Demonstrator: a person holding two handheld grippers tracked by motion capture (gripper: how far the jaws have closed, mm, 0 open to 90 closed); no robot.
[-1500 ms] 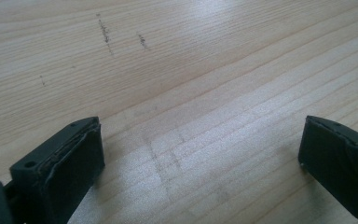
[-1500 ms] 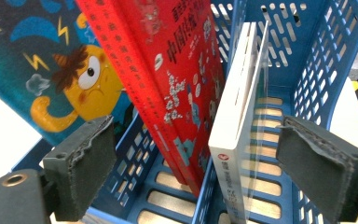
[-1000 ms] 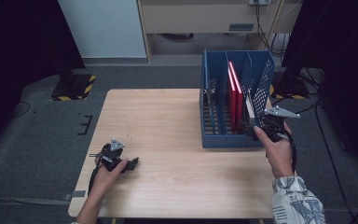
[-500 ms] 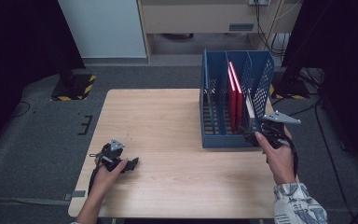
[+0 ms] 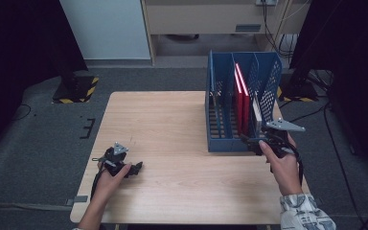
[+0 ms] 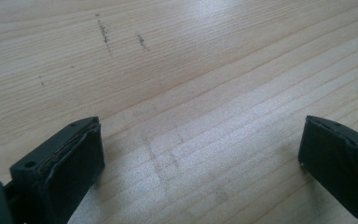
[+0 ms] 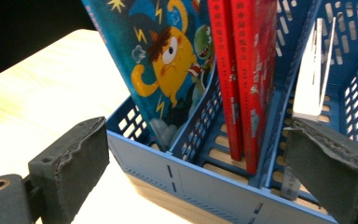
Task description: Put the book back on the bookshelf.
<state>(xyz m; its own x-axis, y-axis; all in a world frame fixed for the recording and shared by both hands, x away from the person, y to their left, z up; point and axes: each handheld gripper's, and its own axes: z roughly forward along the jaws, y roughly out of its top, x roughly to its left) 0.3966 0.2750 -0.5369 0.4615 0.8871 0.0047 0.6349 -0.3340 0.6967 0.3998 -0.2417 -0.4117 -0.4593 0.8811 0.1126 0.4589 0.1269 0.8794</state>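
A blue slotted file rack (image 5: 220, 143) stands on the right side of the wooden table (image 5: 172, 124). In the right gripper view its front wall (image 7: 205, 186) is close. A cartoon-monster picture book (image 7: 168, 60) leans in the left slot. Two red books (image 7: 242, 70) stand in the middle slot and show from above as red books (image 5: 242, 103). A thin white book (image 7: 310, 79) stands in the right slot. My right gripper (image 5: 255, 142) is at the rack's front right corner, open (image 7: 200, 140) and holding nothing. My left gripper (image 5: 133, 168) rests open (image 6: 203, 140) over bare wood.
Faint dark scuff marks (image 6: 105, 32) mark the tabletop ahead of the left gripper. Beyond the table's far edge are a pale cabinet (image 5: 110, 28), grey carpet and a yellow-black striped stand base (image 5: 76, 88). Cables (image 5: 311, 72) hang at the far right.
My right hand has drawn back slightly from the rack toward the person's side. The left gripper has stayed put.
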